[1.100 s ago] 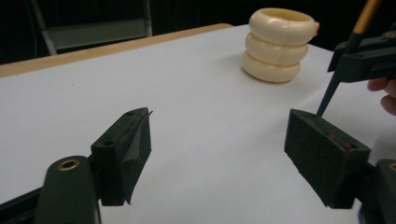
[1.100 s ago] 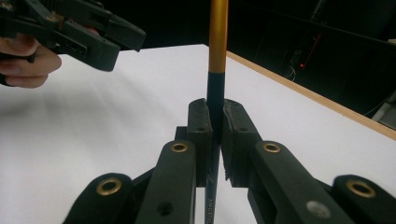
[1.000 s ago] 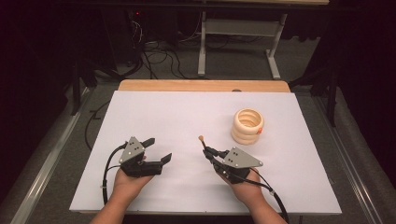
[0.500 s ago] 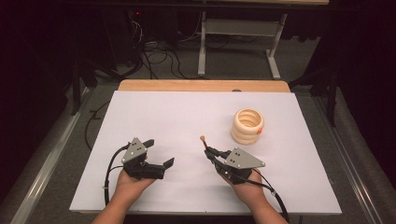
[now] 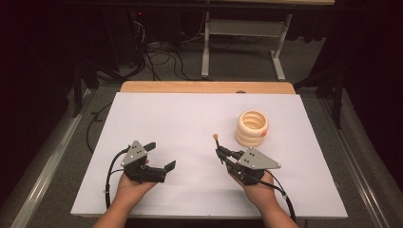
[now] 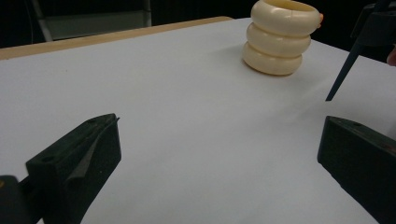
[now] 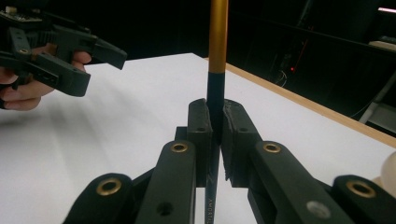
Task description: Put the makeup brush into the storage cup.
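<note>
Slightly back toward the near edge goes the left gripper compared with a second ago, drawing a touch closer to the person, while the right gripper sits much where it was. Nothing else on the table has shifted.

Left gripper now: low over the white surface near the near-left corner, jaws spread wide with nothing between them. The left gripper view confirms it, one black jaw at each bottom corner and bare table in the gap.

Right gripper: near the near edge, a little right of centre, jaws clamped tight on a brush. In the right gripper view the brush stands straight up between the two pads, black shaft in the grip, golden section above it running out of the top of the picture. From the high view its orange tip points away from the person, toward the far edge.

Ring stack: three cream rings piled upright, right of centre on the table, just beyond and to the right of the brush tip, not touching it. The left gripper view shows the stack well apart from the open jaws, with the brush's dark end beside it.
</note>
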The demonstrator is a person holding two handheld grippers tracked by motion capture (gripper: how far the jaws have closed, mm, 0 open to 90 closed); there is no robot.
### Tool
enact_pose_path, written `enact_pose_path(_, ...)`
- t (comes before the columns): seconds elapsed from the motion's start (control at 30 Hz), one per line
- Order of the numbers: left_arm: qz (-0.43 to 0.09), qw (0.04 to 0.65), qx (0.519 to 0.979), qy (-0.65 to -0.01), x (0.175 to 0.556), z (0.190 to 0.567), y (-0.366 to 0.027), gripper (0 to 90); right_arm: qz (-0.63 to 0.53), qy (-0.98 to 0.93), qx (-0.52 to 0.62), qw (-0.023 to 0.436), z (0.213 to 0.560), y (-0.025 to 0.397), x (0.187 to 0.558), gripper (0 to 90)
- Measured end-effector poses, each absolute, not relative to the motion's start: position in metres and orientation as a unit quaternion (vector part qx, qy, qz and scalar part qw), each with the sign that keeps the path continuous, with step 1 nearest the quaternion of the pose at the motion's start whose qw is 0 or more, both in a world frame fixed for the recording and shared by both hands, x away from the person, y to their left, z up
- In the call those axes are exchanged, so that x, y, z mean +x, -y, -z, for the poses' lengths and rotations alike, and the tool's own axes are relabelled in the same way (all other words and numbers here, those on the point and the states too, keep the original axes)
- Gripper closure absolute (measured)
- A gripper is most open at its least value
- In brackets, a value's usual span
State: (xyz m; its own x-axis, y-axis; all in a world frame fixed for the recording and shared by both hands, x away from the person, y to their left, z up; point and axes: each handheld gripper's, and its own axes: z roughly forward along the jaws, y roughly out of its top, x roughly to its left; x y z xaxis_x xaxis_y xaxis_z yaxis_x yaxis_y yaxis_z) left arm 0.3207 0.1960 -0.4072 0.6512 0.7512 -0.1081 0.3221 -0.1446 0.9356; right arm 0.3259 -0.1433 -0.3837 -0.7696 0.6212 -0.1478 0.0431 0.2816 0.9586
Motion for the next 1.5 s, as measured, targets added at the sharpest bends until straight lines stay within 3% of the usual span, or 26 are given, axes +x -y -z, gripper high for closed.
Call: enact_pose_path(1.5, -0.198, 0.545, 0.729, -0.364, 0.32, 0.405, -0.196, 0.2, -0.568, -0.697, 0.312, 0.307, 0.37, 0.218, 0.344, 85.0)
